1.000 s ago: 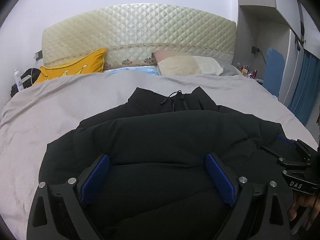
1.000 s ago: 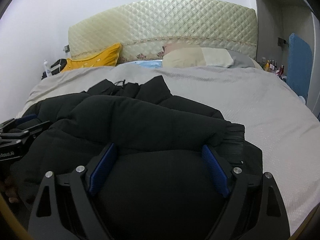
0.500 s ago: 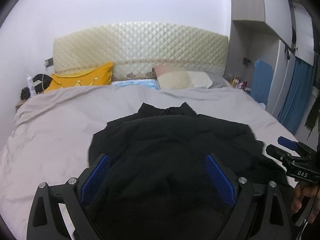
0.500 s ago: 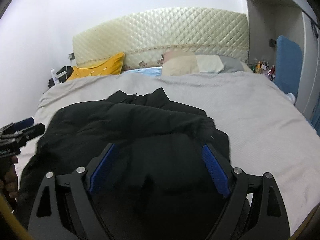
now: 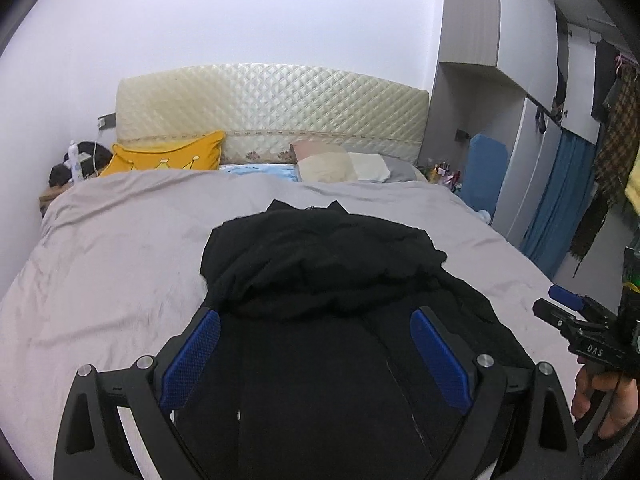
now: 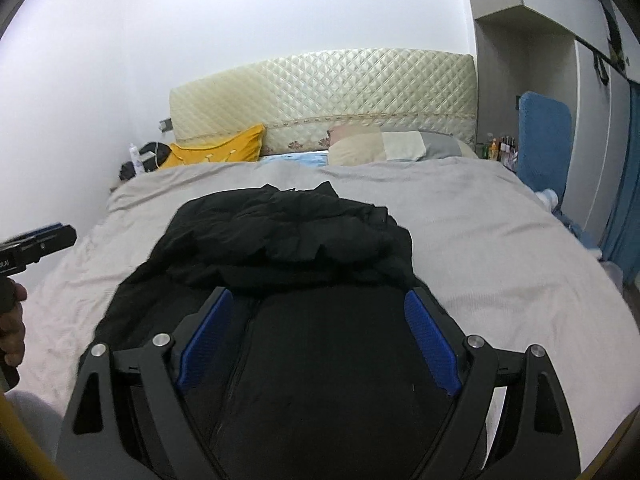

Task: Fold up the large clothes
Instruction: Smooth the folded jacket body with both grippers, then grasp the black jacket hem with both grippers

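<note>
My left hand-held gripper [image 5: 316, 356] and right hand-held gripper [image 6: 318, 334] both gape wide, gripping nothing, above the black jacket [image 5: 328, 280]. It lies bunched mid-bed, long axis and collar pointing toward the headboard [image 5: 272, 108]. Bare grey bedspread [image 5: 108, 248] stretches either side

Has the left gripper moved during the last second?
Yes. The left gripper has pulled back and up: the headboard looks smaller and farther now.
</note>
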A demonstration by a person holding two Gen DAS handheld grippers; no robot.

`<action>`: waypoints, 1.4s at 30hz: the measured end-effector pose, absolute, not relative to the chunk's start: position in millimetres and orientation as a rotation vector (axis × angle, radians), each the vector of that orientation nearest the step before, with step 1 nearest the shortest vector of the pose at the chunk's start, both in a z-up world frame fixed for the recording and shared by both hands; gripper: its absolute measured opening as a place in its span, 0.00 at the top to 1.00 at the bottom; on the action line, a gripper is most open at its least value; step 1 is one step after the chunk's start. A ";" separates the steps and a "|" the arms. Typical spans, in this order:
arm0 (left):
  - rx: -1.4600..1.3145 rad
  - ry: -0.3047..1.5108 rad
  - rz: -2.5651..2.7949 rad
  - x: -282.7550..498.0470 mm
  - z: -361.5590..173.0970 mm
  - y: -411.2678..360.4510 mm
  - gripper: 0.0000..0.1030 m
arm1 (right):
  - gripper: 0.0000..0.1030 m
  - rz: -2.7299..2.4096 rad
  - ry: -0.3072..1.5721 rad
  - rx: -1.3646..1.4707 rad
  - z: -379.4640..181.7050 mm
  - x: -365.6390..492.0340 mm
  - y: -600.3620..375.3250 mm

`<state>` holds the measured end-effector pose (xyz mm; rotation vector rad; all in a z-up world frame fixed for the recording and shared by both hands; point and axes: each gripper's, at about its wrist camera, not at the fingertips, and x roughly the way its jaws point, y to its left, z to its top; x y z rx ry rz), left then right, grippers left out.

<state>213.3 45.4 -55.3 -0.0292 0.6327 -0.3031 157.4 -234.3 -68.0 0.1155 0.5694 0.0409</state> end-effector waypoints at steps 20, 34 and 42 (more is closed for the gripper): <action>-0.315 1.048 -0.197 208.7 -159.0 156.9 0.06 | 0.14 0.009 0.903 0.272 -151.3 144.9 -317.1; -0.477 1.312 -0.161 237.2 -234.0 176.3 0.06 | 0.14 -0.147 1.162 0.811 -249.2 143.7 -418.1; -0.583 1.406 -0.131 250.4 -266.9 182.4 0.06 | 0.13 0.004 1.173 0.929 -261.3 145.7 -408.2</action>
